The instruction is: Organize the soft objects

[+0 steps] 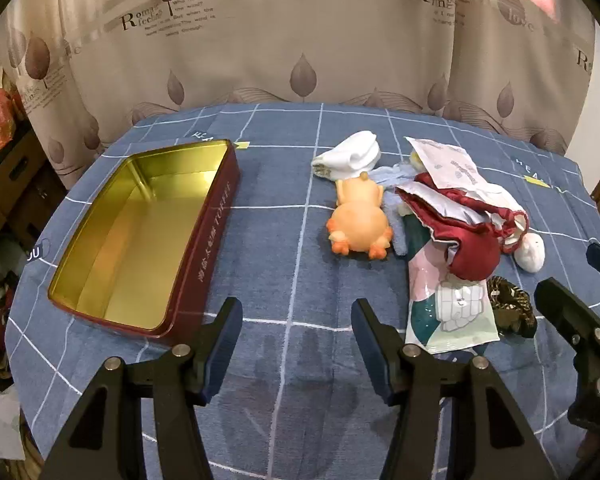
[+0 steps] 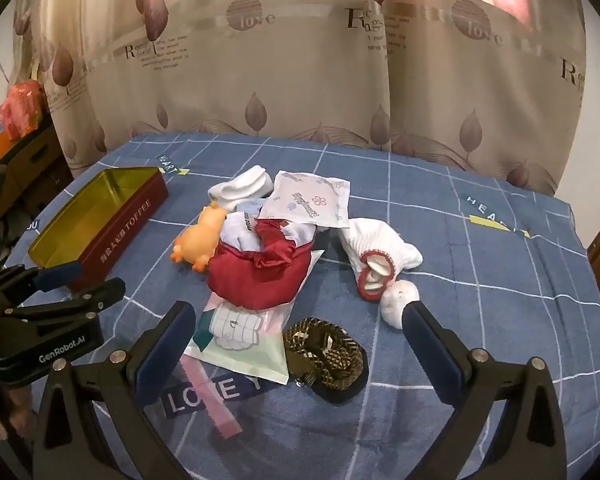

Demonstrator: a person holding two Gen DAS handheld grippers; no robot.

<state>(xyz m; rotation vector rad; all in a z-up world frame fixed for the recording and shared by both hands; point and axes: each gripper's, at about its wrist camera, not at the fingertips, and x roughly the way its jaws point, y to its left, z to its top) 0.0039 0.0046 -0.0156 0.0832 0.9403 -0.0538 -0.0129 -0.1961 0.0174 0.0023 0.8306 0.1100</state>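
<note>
I have both tools hovering over the blue checked tablecloth (image 1: 284,208), and neither is holding anything: my left gripper (image 1: 296,328) is spread with bare cloth between its fingers, and my right gripper (image 2: 300,332) is spread wider, with the black-and-gold patterned band (image 2: 326,354) lying just ahead between its fingers. The soft things sit in one overlapping heap ahead of the right gripper and ahead and to the right of the left one: a red satin pouch (image 2: 256,276) draped over a glossy wipes packet (image 2: 240,334), an orange rubber chicken (image 1: 358,226), a folded white sock (image 1: 350,156), a flat printed sachet (image 2: 306,200), and a white red-trimmed sock (image 2: 374,258) off to the right. My worry is the tangle; pinching the pouch would likely drag the packet or loose fabric with it, and satin may slip from the pads. The toffee tin (image 1: 148,232), ahead and left of the left gripper, stands open and holds nothing yet.
</note>
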